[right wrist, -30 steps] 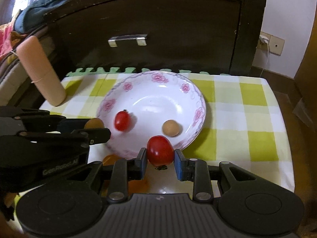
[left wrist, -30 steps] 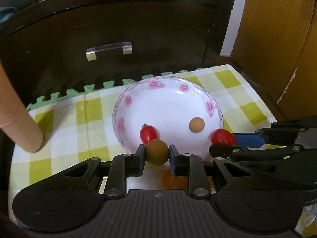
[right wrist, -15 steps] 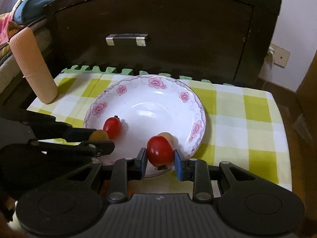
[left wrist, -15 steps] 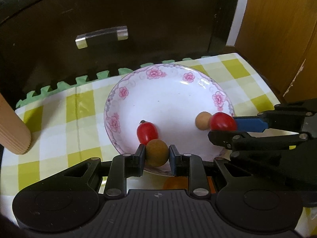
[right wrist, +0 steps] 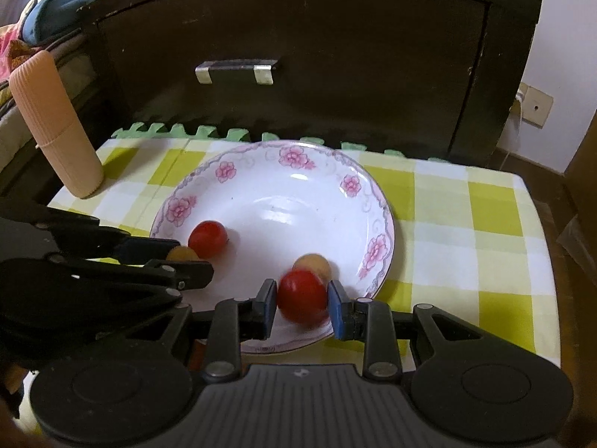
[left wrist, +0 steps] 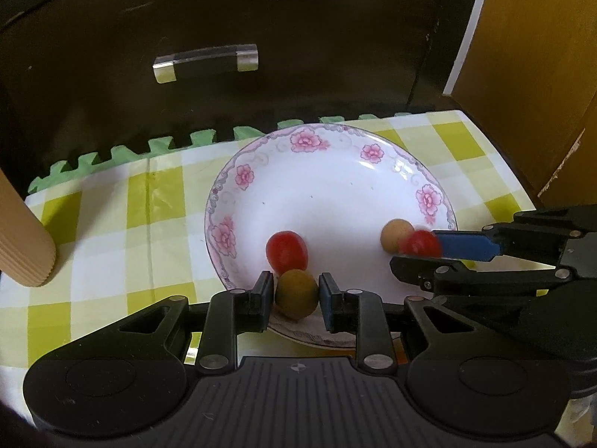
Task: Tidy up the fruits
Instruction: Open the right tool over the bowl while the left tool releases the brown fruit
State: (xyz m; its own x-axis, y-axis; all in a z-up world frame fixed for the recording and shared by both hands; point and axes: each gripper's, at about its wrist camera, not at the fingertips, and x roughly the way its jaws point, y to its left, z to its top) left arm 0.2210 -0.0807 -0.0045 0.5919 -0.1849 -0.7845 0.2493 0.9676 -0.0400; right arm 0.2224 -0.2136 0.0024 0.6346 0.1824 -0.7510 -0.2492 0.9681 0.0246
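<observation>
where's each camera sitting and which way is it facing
Left wrist view: sits on the left tool, looks forward over the floral plate toward a dark drawer front; its fingers grip a brown fruit, and the right tool enters from the right.
Right wrist view: sits on the right tool, same heading; its fingers grip a red tomato, and the left tool enters from the left.
Shared: plate, checked cloth, loose tomato, tan fruit.
</observation>
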